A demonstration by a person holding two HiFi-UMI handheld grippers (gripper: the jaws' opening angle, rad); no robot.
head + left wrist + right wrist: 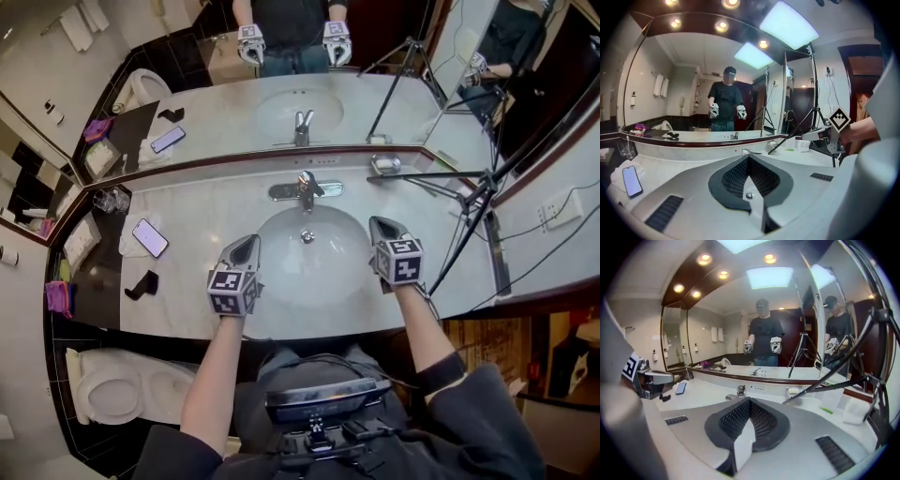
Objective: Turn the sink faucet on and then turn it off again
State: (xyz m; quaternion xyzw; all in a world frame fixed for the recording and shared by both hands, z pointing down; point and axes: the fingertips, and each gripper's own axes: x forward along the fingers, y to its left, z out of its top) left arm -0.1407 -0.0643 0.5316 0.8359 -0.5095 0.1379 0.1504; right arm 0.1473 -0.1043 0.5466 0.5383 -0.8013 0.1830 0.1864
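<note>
Hovered with left tongs (246, 249) and right tongs (382, 231) closed and empty, flanking the near rim of the sink (305, 298). Pointed toward the far faucet (306, 187), seemingly poised to work its lever.

The faucet (306, 189) stands behind the sink basin (279, 251), a phone (150, 237) lying left.
</note>
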